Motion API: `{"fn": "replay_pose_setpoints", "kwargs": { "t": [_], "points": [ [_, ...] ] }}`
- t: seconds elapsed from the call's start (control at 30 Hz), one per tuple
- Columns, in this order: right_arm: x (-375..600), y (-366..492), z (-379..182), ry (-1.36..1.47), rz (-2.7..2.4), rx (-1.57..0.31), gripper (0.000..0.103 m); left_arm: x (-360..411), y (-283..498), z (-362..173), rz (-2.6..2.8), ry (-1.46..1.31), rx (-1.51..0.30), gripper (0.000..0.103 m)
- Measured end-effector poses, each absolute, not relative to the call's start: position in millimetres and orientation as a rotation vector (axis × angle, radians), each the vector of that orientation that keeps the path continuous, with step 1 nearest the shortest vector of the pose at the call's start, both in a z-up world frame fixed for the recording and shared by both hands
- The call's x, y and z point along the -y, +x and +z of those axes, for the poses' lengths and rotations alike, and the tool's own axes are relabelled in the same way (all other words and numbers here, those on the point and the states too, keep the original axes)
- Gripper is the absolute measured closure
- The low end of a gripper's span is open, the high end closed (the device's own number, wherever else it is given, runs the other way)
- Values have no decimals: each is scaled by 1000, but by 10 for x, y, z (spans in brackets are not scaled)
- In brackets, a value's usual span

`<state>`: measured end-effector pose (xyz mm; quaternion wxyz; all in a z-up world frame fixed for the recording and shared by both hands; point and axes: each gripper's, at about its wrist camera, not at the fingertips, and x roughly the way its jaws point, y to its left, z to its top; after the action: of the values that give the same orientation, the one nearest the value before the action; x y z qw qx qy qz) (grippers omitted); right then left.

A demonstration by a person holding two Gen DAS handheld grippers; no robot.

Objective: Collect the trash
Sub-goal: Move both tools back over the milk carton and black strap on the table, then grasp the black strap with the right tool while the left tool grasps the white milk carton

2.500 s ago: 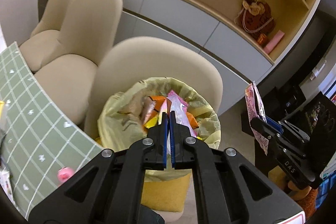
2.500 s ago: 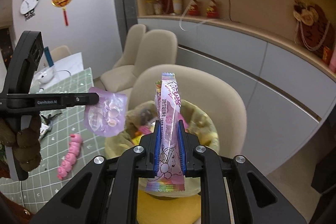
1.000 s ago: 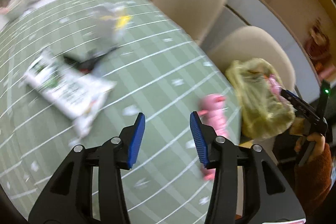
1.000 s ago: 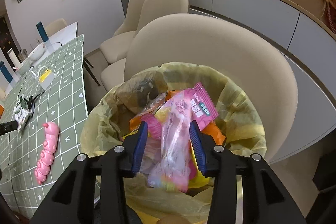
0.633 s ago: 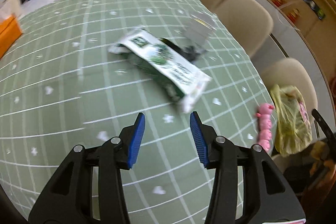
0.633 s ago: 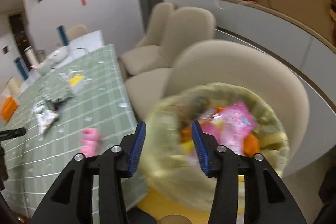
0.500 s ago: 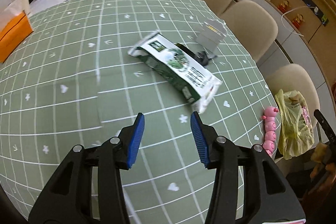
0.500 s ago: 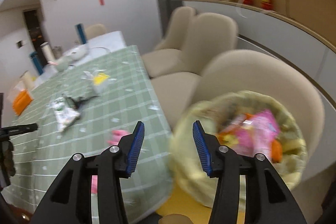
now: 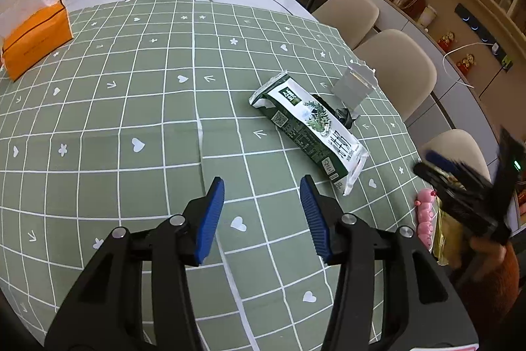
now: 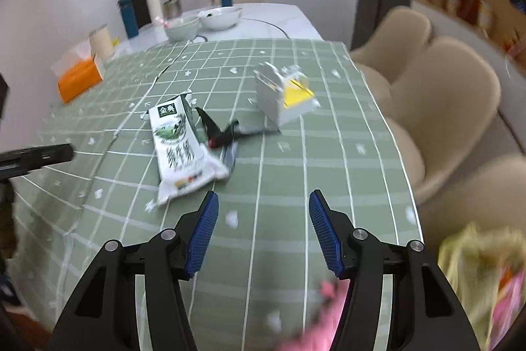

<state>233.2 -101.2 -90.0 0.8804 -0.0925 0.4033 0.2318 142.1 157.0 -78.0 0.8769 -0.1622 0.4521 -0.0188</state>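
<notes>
Now both grippers face the green checked tablecloth (image 9: pixel 131 107) instead of the lined bin (image 10: pixel 483 268), which sits low at the table's right edge with the pink wrappers inside it. The left gripper (image 9: pixel 261 216) and the right gripper (image 10: pixel 261 231) are spread and empty, both sets of jaws having just widened, the right markedly; two pieces are binned, and more wait. The flattened milk carton (image 9: pixel 309 127) lies ahead with a dark scrap (image 10: pixel 220 134) touching it, possibly a torn wrapper given the blur, and a silver-and-yellow pouch (image 10: pixel 284 92) just beyond. Bare cloth surrounds them; the pink toy (image 9: pixel 425 213) sits near the table edge.
</notes>
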Motion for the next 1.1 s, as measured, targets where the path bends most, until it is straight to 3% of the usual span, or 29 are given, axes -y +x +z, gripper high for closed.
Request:
{"fn": "replay_pose_setpoints", "kwargs": {
  "t": [0.17, 0.27, 0.47, 0.6, 0.67, 0.8, 0.87, 1.1],
  "points": [
    [672, 2798, -1037, -220, 566, -808, 49, -1674, 1451, -897, -21, -376, -968, 57],
    [535, 3083, -1149, -188, 582, -844, 55, -1714, 1486, -953, -12, -382, -983, 57],
    [468, 3378, -1420, -89, 597, -960, 55, -1700, 1547, -1026, -41, -411, -995, 57],
    [505, 3216, -1440, -44, 638, -1000, 66, -1688, 1647, -1006, -67, -409, -988, 53],
    [511, 3067, -1427, -12, 681, -1033, 80, -1702, 1701, -989, -68, -416, -982, 53],
    [473, 2687, -1393, -73, 704, -1045, 82, -1674, 1770, -952, -77, -402, -974, 52],
    [516, 2539, -1355, -87, 686, -1033, 92, -1629, 1793, -947, -92, -381, -977, 52],
    [914, 2221, -1234, -59, 564, -991, 92, -1432, 2013, -1001, -129, -360, -1003, 51]
  ]
}}
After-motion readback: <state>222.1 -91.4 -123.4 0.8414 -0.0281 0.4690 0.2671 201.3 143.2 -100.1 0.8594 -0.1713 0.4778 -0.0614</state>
